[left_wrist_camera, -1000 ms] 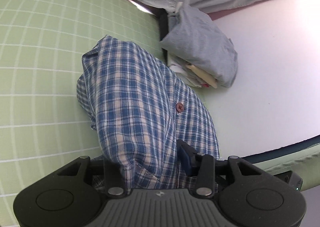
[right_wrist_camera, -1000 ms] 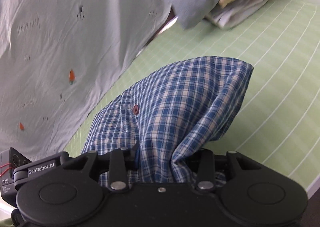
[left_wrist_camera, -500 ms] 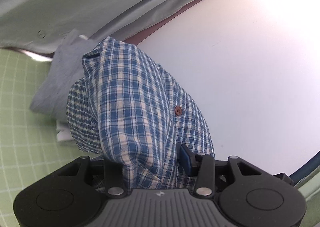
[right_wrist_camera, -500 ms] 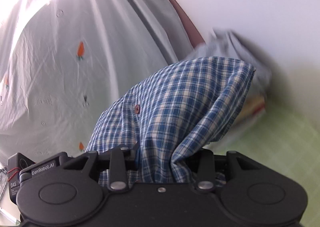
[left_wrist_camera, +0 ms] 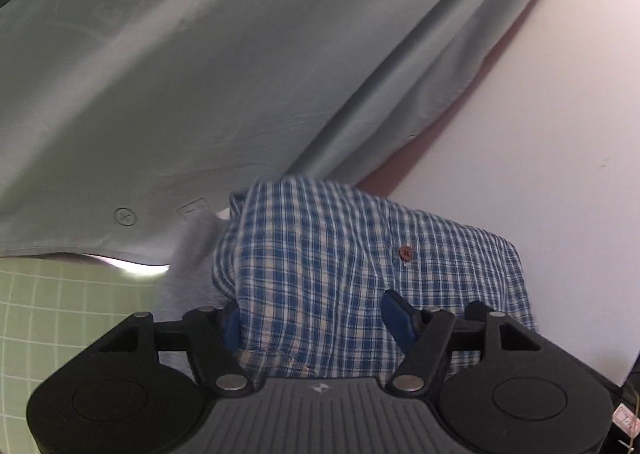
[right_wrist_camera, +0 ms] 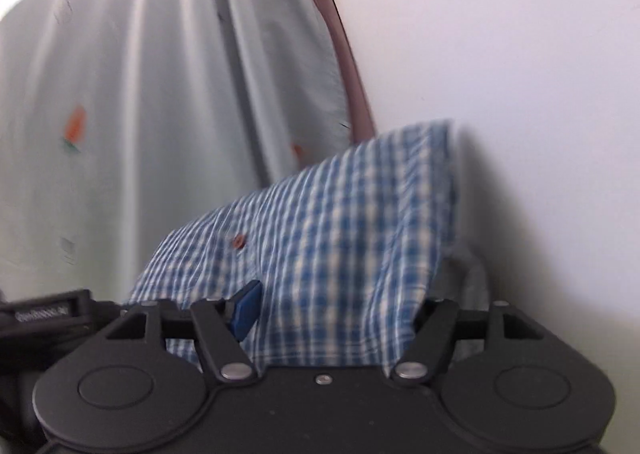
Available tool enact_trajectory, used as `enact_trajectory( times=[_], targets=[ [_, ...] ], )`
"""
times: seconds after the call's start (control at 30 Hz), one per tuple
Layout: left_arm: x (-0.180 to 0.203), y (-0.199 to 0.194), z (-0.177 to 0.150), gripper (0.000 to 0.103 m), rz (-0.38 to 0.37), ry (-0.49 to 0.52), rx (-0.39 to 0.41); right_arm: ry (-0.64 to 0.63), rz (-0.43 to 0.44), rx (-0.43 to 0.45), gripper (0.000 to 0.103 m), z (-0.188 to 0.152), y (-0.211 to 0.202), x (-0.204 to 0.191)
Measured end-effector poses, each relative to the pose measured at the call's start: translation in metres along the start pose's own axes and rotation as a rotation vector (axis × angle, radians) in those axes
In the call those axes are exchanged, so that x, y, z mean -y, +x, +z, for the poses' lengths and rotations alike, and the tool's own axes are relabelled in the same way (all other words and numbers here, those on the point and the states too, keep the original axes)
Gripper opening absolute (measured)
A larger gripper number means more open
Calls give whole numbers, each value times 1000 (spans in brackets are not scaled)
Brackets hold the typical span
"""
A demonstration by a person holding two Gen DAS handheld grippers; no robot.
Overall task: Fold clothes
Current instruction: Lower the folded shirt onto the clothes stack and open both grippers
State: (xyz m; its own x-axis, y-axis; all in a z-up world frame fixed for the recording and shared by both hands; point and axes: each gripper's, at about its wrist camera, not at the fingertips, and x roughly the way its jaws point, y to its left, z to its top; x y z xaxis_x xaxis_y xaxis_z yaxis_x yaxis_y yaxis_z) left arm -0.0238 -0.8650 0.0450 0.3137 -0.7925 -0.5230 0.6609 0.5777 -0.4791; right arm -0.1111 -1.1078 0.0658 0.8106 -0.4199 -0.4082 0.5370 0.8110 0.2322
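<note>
A folded blue-and-white plaid shirt [left_wrist_camera: 344, 266] with a red button fills the lower middle of the left wrist view and also shows in the right wrist view [right_wrist_camera: 340, 246]. My left gripper [left_wrist_camera: 316, 314] has its jaws spread apart with the shirt lying between the blue pads. My right gripper [right_wrist_camera: 332, 310] also stands with jaws spread, the shirt between them. The shirt rests against a grey folded garment [left_wrist_camera: 188, 254] beneath it, close to the wall. The fingertips are hidden by cloth.
A pale curtain [left_wrist_camera: 200, 74] with small carrot prints [right_wrist_camera: 74, 130] hangs behind. A white wall [left_wrist_camera: 540, 134] stands at the right. Green gridded bedding [left_wrist_camera: 60, 314] shows at lower left. The right wrist view is blurred by motion.
Both grippers carried the shirt forward to the stack by the wall. Their jaws have spread wider than before, and the shirt now sits lower and flatter on the grey garment.
</note>
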Motion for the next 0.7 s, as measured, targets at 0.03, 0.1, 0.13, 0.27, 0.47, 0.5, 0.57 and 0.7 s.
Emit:
enact_trajectory(
  times=[0.03,0.1,0.13,0.27,0.47,0.5,0.57,0.7],
  targets=[
    [-5,7,-1,71,32,-2,-4,-35,-37,9,69,-2,7,-1],
    [-15,17,-4,80,57,-24,-14,-98,-95,57,76,-4,8,-3],
    [-19,26,-2,81,62,-34,-16,-135,-125,91,78,-5,6,-7],
    [-19,28,-6,92,99,1,-4,-323,-242,259,81,-16,-12,-33],
    [-16,17,-7,102,136,55,7,-401,-148,250,92,-38,-5,-50],
    [-17,15,-7,102,132,53,1,-386,-153,218,91,-41,-1,-49],
    [-16,4,-9,102,125,87,3,-355,-164,154,91,-48,7,-48],
    [-8,-34,-19,103,143,164,75,-250,-164,193,93,-40,-20,-48]
  ],
)
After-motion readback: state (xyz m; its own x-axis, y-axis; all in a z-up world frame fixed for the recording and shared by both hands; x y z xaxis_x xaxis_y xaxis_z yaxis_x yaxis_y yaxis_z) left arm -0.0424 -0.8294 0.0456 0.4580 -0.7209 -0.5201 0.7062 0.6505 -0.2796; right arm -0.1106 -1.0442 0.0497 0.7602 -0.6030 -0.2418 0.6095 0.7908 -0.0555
